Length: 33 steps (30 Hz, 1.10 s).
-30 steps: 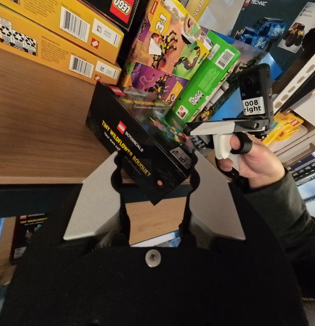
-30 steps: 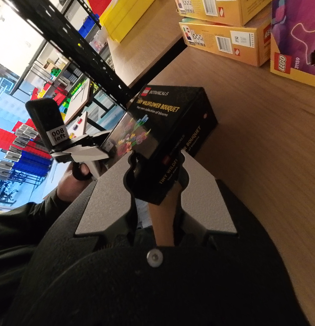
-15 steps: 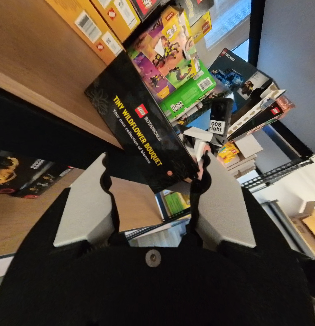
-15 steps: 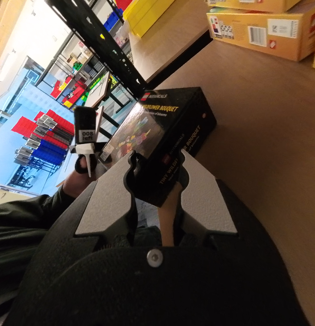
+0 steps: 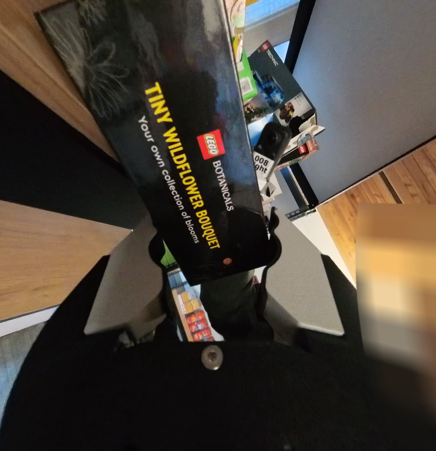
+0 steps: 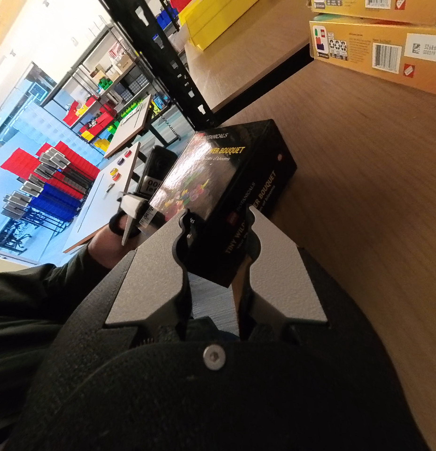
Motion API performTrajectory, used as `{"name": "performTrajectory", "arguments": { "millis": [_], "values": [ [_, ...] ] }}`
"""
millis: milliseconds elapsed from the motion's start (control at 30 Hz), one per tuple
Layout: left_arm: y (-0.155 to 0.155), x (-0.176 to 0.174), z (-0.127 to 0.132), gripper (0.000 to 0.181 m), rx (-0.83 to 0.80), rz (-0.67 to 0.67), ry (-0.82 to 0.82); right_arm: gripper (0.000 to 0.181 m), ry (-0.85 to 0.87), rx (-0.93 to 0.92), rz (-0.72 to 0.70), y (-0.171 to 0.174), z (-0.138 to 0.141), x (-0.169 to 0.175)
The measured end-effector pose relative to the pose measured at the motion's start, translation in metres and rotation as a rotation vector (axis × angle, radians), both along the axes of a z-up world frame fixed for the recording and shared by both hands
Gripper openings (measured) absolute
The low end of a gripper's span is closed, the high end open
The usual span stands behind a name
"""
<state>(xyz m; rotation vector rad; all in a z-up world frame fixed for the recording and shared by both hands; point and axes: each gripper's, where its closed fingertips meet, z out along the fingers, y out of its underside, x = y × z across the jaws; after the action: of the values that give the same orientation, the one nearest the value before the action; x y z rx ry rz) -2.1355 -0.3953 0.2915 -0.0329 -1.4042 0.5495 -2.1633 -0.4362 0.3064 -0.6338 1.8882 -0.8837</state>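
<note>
A black box with yellow lettering and a flower picture (image 6: 212, 185) is held from both ends beside the edge of a wooden shelf (image 6: 358, 170). My right gripper (image 6: 217, 219) is shut on its near corner. My left gripper (image 5: 213, 244) is shut on the other end of the box (image 5: 187, 158), which runs up and away between its fingers. The left gripper also shows in the right wrist view (image 6: 131, 214), in a person's hand (image 6: 104, 246). The right gripper's camera (image 5: 273, 141) peeks out behind the box in the left wrist view.
Yellow boxes (image 6: 373, 48) are stacked at the back of the shelf. A black rack upright (image 6: 163, 61) stands at its left end. Behind the box are a green box (image 5: 247, 80) and a dark blue one (image 5: 280, 80). A lower wooden shelf (image 5: 41, 256) lies to the left. My right fingertips sit around 6 centimeters from my left ones.
The left gripper has swung round and closed in along the box, which now fills much more of its view. The right gripper has kept its hold and drawn back slightly along the shelf.
</note>
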Motion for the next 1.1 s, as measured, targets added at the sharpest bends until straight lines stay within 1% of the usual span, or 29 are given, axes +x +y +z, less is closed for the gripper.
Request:
{"name": "performTrajectory", "arguments": {
  "millis": [133,300,533,633,767,967,1100],
  "values": [
    [0.003,0.0,-0.001,0.081,0.009,-0.033,0.015,0.045,-0.026,0.028,-0.004,0.001,-0.001,-0.001],
    [0.01,-0.001,-0.004,0.079,-0.023,-0.053,0.028,0.055,-0.073,0.137,0.021,0.005,-0.008,-0.001],
    [0.013,0.002,-0.009,0.078,-0.126,-0.071,0.066,0.065,-0.028,0.204,0.081,0.006,-0.014,0.006],
    [0.012,0.005,-0.01,0.078,-0.168,-0.073,0.077,0.064,-0.037,0.216,0.089,0.003,-0.012,0.01],
    [0.013,0.006,-0.01,0.078,-0.169,-0.073,0.067,0.062,-0.048,0.215,0.071,0.002,-0.01,0.013],
    [0.026,0.012,0.005,0.077,-0.208,-0.055,0.067,0.062,-0.083,0.155,0.072,0.019,0.004,0.016],
    [0.021,0.009,0.007,0.076,-0.22,-0.054,0.047,0.062,-0.08,0.197,0.072,0.02,-0.002,0.008]
  ]
}}
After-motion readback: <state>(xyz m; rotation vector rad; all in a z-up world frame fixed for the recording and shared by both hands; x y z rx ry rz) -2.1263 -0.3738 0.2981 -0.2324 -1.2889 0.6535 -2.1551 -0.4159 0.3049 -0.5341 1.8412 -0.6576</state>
